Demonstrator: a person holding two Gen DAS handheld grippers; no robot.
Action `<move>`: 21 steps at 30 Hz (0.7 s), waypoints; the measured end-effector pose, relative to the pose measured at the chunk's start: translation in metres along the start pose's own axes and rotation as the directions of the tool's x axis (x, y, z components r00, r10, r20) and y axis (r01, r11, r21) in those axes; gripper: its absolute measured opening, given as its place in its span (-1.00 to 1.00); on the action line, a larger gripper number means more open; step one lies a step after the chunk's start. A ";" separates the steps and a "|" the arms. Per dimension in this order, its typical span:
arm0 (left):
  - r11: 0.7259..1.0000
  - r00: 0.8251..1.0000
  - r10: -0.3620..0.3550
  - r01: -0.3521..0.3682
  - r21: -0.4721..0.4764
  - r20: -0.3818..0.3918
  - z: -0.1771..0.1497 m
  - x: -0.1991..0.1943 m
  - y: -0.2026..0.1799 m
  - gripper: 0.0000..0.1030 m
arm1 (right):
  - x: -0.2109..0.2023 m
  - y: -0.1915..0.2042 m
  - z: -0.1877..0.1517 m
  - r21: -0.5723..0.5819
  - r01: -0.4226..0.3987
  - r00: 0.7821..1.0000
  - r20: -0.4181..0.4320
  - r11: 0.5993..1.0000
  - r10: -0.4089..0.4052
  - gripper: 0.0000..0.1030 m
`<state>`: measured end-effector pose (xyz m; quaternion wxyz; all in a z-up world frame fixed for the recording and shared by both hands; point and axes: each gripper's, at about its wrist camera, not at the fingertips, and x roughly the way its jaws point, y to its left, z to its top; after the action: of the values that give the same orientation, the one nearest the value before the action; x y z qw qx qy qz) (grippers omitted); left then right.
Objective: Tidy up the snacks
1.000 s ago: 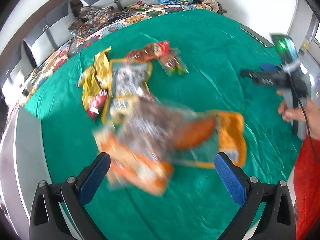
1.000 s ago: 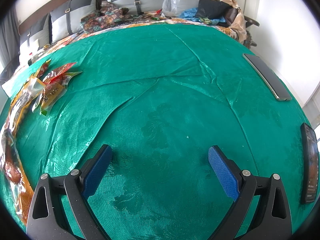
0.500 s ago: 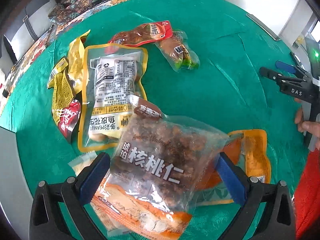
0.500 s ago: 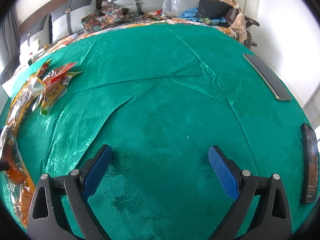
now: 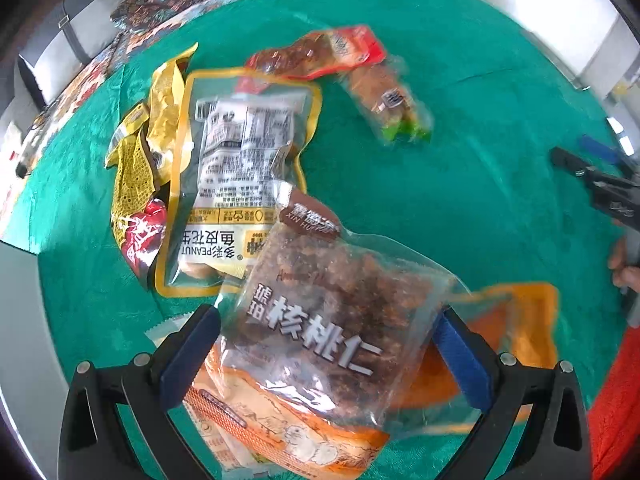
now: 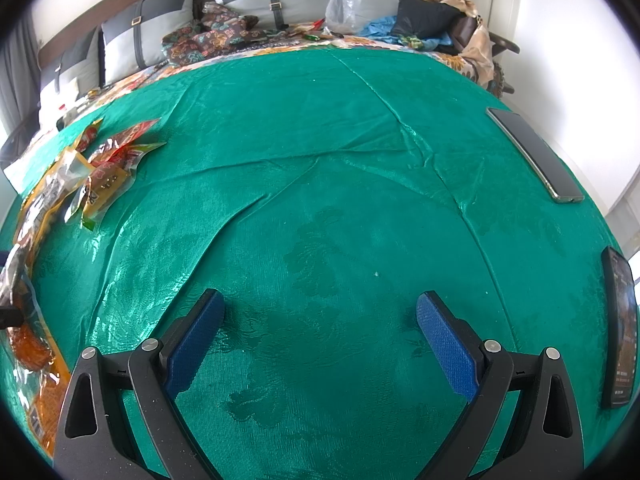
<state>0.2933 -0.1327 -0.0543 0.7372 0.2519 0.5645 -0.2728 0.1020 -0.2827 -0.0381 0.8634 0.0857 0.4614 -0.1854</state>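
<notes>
In the left wrist view a clear bag of candied walnuts lies between my open left gripper fingers, on top of orange packets. Behind it lie a yellow-rimmed peanut bag, crumpled yellow packets, a red packet and a small clear snack pack. My right gripper is open and empty over bare green cloth. The snack pile shows at the right wrist view's left edge.
Two phones lie at the right of the cloth, one far and one near the edge. Pillows, a plastic bag and clothes sit beyond the cloth. The right gripper shows in the left view.
The left gripper has moved forward and down over the snack pile, bringing the walnut bag between its open fingers. The right gripper has stayed still.
</notes>
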 end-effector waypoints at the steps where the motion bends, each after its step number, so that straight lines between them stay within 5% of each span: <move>1: 1.000 1.000 0.014 -0.014 0.007 -0.001 0.001 0.003 -0.003 1.00 | 0.000 0.000 0.000 0.000 0.000 1.000 0.000 1.000 0.000 0.92; 7: 0.998 1.000 -0.020 0.019 -0.062 -0.014 0.002 0.007 0.003 0.97 | 0.000 0.000 0.000 0.000 0.000 1.000 0.000 1.000 0.000 0.92; 9: 0.997 0.998 -0.055 0.056 -0.050 0.011 -0.001 0.000 0.000 0.32 | 0.000 0.000 0.000 0.000 0.000 1.000 0.000 1.000 0.000 0.92; 14: 0.993 0.997 0.064 -0.060 -0.097 0.035 -0.009 -0.018 0.004 -0.67 | 0.000 0.000 0.000 0.000 0.000 1.000 0.000 1.000 0.000 0.91; 21: 0.967 0.989 0.027 0.011 -0.256 0.146 -0.058 -0.066 0.027 -0.74 | 0.000 0.000 0.000 0.000 0.000 1.000 0.000 1.000 0.000 0.92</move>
<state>0.2575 -0.0666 -0.0027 0.8046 0.1360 0.5375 -0.2128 0.1021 -0.2826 -0.0383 0.8634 0.0857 0.4614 -0.1854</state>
